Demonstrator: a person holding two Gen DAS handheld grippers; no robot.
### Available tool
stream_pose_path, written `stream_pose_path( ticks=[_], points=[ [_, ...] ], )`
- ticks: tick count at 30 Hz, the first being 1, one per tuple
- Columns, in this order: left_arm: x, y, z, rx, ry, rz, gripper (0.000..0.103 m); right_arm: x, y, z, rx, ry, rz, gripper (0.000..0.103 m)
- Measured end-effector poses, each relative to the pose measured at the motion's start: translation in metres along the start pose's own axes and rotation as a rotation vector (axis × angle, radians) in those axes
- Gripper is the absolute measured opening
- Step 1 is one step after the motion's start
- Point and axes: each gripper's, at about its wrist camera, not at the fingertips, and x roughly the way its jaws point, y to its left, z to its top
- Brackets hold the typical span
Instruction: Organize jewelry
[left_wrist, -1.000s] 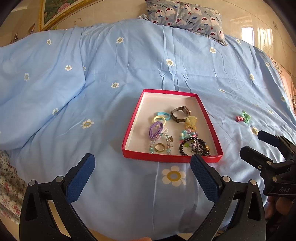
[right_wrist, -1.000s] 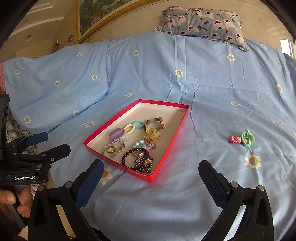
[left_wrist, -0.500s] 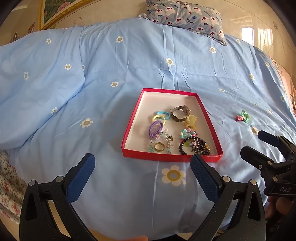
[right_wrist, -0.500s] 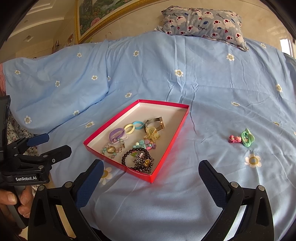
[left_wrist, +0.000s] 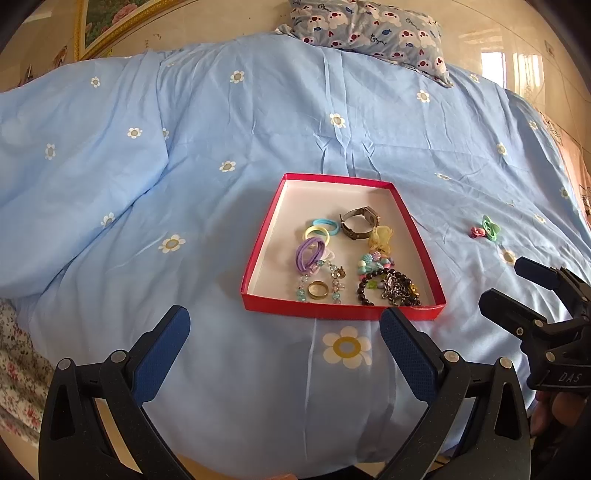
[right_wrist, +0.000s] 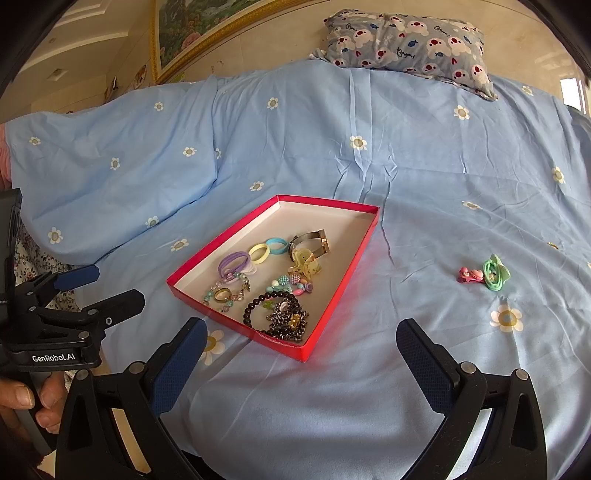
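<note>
a shallow red tray (left_wrist: 341, 314) sits at frame centre on the blue flowered bedspread (left_wrist: 229, 206), all four rims clear of folds; its far half is bare white floor, while hair ties, a watch (left_wrist: 359, 221), a gold ring (left_wrist: 317, 290) and a dark bead bracelet (left_wrist: 388, 286) crowd the near half. a pink clip (right_wrist: 468, 275) touches a green clip (right_wrist: 495, 275) on open cloth at right, well apart from the tray. the left gripper (left_wrist: 284, 334) and right gripper (right_wrist: 299, 345) hover at the bottom edge, jaws spread wide and empty, with smooth cloth before them.
</note>
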Motion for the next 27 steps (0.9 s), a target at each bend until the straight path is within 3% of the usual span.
stream_pose_path(
  ticks=[27],
  points=[
    [0.0028, -0.0019, -0.0002, 0.003, 0.016, -0.011, 0.103, -0.0003, 0.0011, -0.0002, 0.001, 0.003, 0.001, 0.103]
  ],
)
